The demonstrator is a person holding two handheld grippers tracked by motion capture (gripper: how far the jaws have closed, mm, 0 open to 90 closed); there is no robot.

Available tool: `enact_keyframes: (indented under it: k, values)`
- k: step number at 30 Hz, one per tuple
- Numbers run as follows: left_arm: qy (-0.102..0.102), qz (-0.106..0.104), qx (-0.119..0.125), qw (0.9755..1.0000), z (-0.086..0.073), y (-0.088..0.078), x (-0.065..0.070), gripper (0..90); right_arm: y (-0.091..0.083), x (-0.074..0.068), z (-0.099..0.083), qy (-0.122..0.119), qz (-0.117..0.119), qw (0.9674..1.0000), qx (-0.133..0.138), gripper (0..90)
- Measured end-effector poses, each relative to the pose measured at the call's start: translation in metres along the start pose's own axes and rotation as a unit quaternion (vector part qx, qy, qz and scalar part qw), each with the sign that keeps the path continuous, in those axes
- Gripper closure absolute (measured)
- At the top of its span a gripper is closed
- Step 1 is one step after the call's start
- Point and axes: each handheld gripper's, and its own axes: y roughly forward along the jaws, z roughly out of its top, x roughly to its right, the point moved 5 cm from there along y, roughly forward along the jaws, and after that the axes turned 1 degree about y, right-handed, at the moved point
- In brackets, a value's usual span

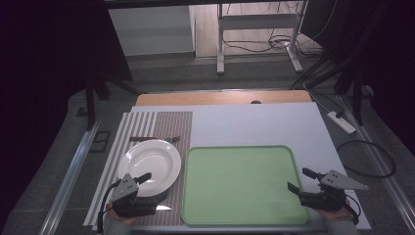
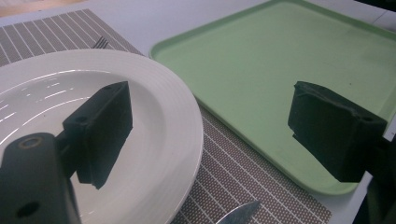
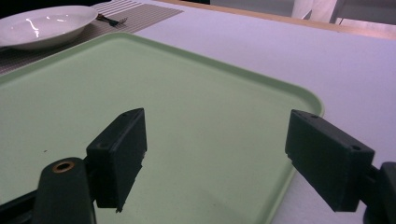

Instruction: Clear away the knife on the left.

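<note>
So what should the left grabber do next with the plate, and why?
Probably ease the open left gripper down onto the white plate's near rim and close. Its jaws already hover either side of that rim, and the green tray lies bare beside it.

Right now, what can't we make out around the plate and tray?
- Knife: high view, the left tool covers all but the blade tip; left gripper view cuts it at the bottom edge.
- Fork: high view, the plate rim overlaps it; too small to read clearly.
- Tray: right gripper view, its near edge runs out of frame.
- Right tool: its hand is cut by the bottom edge.
</note>
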Motion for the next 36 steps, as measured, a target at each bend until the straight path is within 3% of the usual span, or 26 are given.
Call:
enact_keyframes:
  k: [10, 21, 26, 36]
  values:
    - [0.000, 0.003, 0.003, 1.0000, 0.001, 0.000, -0.001, 14.8, 0.000, -0.002, -0.001, -0.006, 0.000, 1.0000, -0.005, 20.8]
    - [0.015, 0.007, 0.001, 0.9999, 0.007, -0.001, 0.002, 13.9, -0.002, -0.004, -0.002, -0.003, 0.000, 1.0000, -0.005, 20.8]
    - [0.013, -0.003, 0.003, 0.9999, 0.010, -0.005, 0.001, 13.1, 0.000, -0.006, -0.002, -0.005, 0.004, 1.0000, -0.007, 20.8]
    - [0.024, -0.007, -0.016, 0.9996, 0.013, -0.011, -0.003, 12.3, 0.001, -0.006, -0.003, -0.007, 0.004, 0.9999, -0.010, 20.8]
